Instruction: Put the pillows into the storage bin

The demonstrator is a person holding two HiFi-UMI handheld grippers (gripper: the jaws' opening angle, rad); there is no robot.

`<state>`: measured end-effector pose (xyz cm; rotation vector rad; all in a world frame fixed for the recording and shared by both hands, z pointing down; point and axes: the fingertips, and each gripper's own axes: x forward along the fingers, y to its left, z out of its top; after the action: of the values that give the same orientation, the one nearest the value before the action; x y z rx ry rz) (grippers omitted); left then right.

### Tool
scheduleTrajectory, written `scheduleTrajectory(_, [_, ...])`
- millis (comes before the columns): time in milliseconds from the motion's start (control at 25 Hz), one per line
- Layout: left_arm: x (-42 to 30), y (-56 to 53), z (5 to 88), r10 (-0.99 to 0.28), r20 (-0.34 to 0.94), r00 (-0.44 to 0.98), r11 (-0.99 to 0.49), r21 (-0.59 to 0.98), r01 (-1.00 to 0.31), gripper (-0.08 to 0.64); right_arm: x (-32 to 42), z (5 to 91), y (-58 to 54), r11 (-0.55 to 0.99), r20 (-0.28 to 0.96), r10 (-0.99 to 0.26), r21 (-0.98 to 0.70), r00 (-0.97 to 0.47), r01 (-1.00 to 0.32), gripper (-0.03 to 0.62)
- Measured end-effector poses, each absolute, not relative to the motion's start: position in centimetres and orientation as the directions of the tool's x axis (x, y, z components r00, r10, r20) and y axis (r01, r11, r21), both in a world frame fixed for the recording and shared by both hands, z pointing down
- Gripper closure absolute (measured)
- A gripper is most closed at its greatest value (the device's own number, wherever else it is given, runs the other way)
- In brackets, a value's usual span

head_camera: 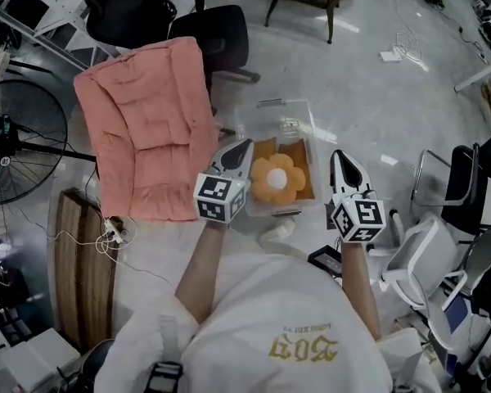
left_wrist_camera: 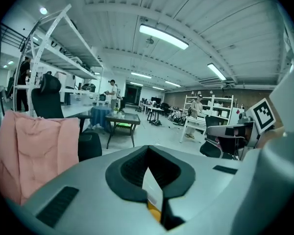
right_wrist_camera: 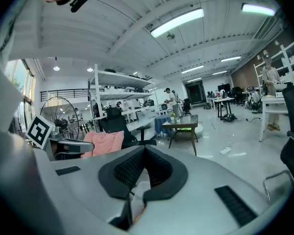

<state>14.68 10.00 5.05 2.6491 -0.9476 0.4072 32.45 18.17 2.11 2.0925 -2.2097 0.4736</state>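
Note:
A clear plastic storage bin (head_camera: 272, 106) stands on the floor ahead of me. Inside it a yellow flower-shaped pillow (head_camera: 277, 178) lies on an orange pillow (head_camera: 299, 157). Left of the bin, a large pink cushion (head_camera: 151, 129) is draped over a seat; it also shows in the left gripper view (left_wrist_camera: 34, 155) and in the right gripper view (right_wrist_camera: 104, 143). My left gripper (head_camera: 239, 150) hovers over the bin's near left edge, shut and empty, its jaws (left_wrist_camera: 148, 151) together. My right gripper (head_camera: 342, 160) is just right of the bin, also shut (right_wrist_camera: 144, 153) with nothing in it.
A floor fan (head_camera: 20, 142) stands at the far left, and a wooden board (head_camera: 78, 268) with cables lies near it. A black office chair (head_camera: 221, 35) is behind the cushion. More chairs (head_camera: 466, 178) crowd the right. A small white object (head_camera: 278, 232) lies before the bin.

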Motion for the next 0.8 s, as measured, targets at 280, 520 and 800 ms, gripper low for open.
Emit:
scheduleTrajectory(280, [13.3, 10.6, 3.8, -0.597, 0.311, 0.739, -0.714, 0.213, -0.666, 0.548, 30.6, 1.6, 19.6, 0.058, 0.246, -0.964, -0.177, -0.101, -0.983, 0.580])
scheduleTrajectory(520, [13.2, 12.2, 3.1, -0.593, 0.272, 0.758, -0.729, 0.217, -0.649, 0.548, 29.8, 1.9, 20.9, 0.064, 0.253, -0.961, -0.189, -0.112, -0.980, 0.580])
scheduleTrajectory(800, [12.3, 13.4, 2.9, -0.584, 0.294, 0.757, -0.733, 0.209, -0.647, 0.548, 29.0, 2.4, 21.9, 0.056, 0.264, -0.957, -0.227, -0.117, -0.972, 0.580])
